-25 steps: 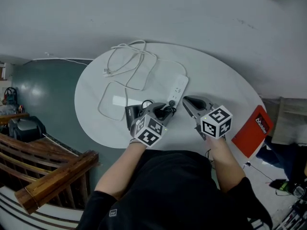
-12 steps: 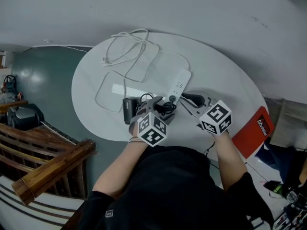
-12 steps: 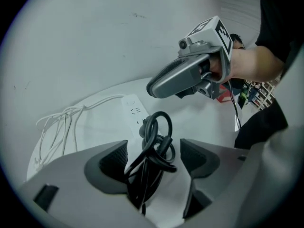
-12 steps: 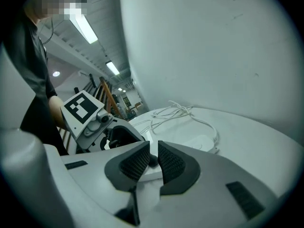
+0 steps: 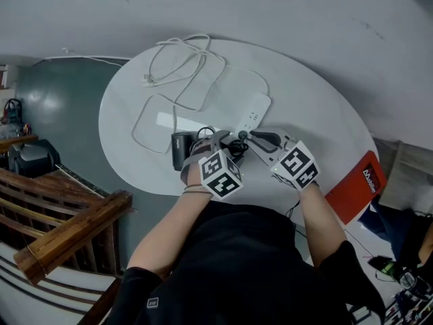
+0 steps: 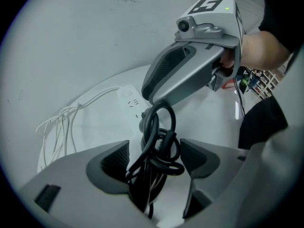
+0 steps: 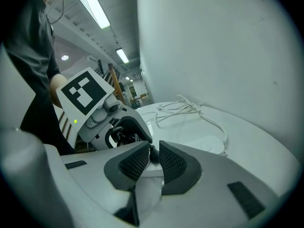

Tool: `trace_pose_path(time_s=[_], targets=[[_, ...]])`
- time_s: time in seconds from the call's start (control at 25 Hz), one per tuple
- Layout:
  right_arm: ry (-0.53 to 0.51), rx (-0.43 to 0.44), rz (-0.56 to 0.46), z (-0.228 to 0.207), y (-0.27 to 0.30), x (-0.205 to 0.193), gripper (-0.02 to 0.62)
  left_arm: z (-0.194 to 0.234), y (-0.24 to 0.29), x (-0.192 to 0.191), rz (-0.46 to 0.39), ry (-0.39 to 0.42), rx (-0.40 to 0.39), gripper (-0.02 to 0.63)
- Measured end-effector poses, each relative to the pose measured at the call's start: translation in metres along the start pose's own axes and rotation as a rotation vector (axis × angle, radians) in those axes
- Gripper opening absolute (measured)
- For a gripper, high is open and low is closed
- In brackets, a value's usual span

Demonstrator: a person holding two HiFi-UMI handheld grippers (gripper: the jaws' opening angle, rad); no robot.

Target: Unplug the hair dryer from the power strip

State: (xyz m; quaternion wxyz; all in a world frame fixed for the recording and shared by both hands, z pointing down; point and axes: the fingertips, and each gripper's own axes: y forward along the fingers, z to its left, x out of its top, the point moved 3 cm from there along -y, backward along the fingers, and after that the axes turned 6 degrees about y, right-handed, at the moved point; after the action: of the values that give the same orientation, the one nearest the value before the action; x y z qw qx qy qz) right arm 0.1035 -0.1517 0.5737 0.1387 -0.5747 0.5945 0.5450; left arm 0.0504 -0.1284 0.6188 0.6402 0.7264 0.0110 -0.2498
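Black cord, bunched in loops, is seen between the jaws of the left gripper, which have just been opening and stand wide apart, with neither pad pressed on the bundle. The black hair dryer is laid on the round white table, just beside that gripper on its left side. The right gripper is set opposite, its jaws drawn close together on the black plug, which is found at the near end of the white power strip. A loose white cable is spread in loops over the far part of the table, near the pale wall.
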Motion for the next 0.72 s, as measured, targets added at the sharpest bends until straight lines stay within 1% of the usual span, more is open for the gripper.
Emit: trace_pose_path(time_s=[0.08, 0.28, 0.52, 0.72], targets=[[0.0, 0.001, 0.001, -0.001, 0.002, -0.001, 0.048, 0.0, 0.0, 0.0, 0.003, 0.009, -0.014, 0.333], [-0.009, 0.001, 0.029, -0.002, 0.009, -0.007, 0.048, -0.003, -0.003, -0.002, -0.003, 0.066, -0.049, 0.305], [-0.04, 0.066, 0.054, 0.004, 0.014, -0.015, 0.048, -0.009, -0.005, -0.005, -0.011, 0.111, -0.077, 0.291], [-0.093, 0.082, 0.079, 0.008, 0.019, -0.02, 0.048, -0.011, -0.006, -0.007, -0.026, 0.122, -0.099, 0.288]])
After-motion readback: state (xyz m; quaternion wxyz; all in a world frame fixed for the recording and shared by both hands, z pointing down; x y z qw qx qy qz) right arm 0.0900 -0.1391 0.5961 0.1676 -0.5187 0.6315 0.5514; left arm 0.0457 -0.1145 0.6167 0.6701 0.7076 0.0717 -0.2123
